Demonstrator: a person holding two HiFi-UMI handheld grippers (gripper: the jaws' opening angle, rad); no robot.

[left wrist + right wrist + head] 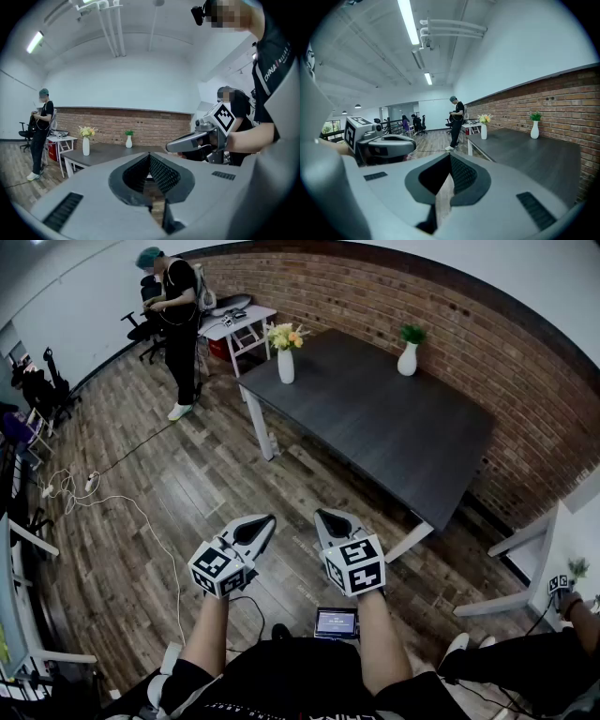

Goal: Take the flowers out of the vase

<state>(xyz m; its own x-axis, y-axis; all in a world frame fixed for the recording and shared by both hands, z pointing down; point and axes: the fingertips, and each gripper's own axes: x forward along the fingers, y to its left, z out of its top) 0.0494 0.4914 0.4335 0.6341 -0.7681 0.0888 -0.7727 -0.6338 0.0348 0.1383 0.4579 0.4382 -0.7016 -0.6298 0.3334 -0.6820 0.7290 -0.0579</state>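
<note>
1. Two white vases stand on the dark table (375,418). The one that matters holds the yellow flowers (287,335): this vase (286,365) sits on the table's far-left corner, at about 12 o'clock from the grippers in the head view.
2. At 1 o'clock, close to the brick wall (450,315), the second vase (408,359) carries a green sprig, well apart from the first.
3. Low in the head view, the left gripper (262,521) and right gripper (326,517) are side by side over the wooden floor (169,484), well short of the table. Each has its jaws clenched together, and nothing is between them.
4. My reading is that the task has not started. The flowers are in the vase and nothing is touched, so the step in hand is the approach.
5. The next move calls for walking toward 12 o'clock, opening one pair of jaws and closing them on the stems just above the vase mouth. The other gripper could steady the narrow vase, which may tip as the stems drag.
6. At 11 o'clock a person (178,324) stands beside a small white desk (239,322). A cable (141,521) trails across the floor at 9 o'clock.
</note>
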